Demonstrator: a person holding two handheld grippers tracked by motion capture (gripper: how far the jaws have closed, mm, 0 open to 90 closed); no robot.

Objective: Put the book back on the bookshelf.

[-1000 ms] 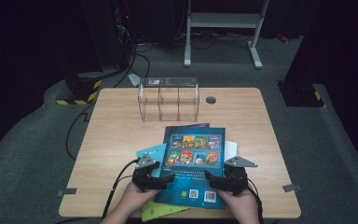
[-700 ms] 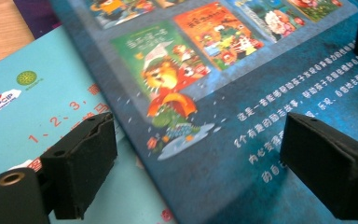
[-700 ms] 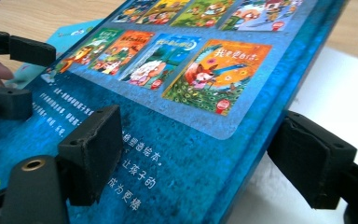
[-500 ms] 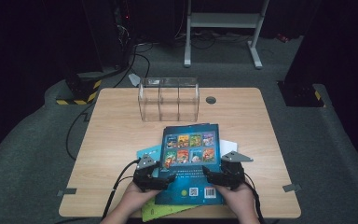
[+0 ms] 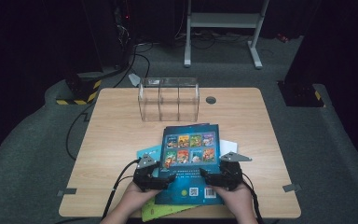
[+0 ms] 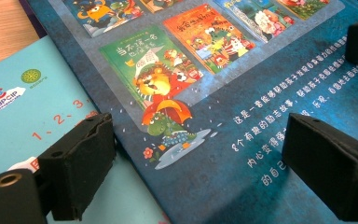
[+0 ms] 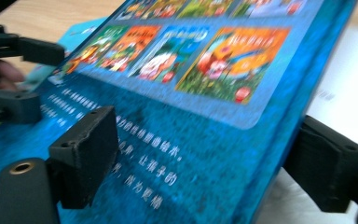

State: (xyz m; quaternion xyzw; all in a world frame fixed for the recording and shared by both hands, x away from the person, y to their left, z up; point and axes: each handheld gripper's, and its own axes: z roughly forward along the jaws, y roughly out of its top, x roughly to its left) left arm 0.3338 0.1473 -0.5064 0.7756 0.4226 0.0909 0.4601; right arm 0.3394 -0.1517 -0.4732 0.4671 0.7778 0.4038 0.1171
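A blue picture book (image 5: 189,156) lies back cover up near the table's front edge, on top of other books. My left gripper (image 5: 164,179) sits at its lower left and stands open. In the left gripper view the book's left edge (image 6: 135,154) runs between the wide jaws of my left gripper (image 6: 200,168). My right gripper (image 5: 212,179) is at the lower right, open. Its jaws have just been opening. In the right gripper view they straddle the book's right edge (image 7: 279,140), which looks raised off a white sheet (image 7: 345,93), with my right gripper (image 7: 205,158) around it.
A teal book (image 5: 148,152) and a green one (image 5: 161,211) stick out from under the blue book. A clear plastic divider box (image 5: 169,98) stands at the table's back, with a cable hole (image 5: 210,99) to its right. Bare wood (image 5: 112,135) lies to the left.
My right gripper has edged inward to the blue book's right edge, and the book has shifted slightly. The left gripper has stayed put.
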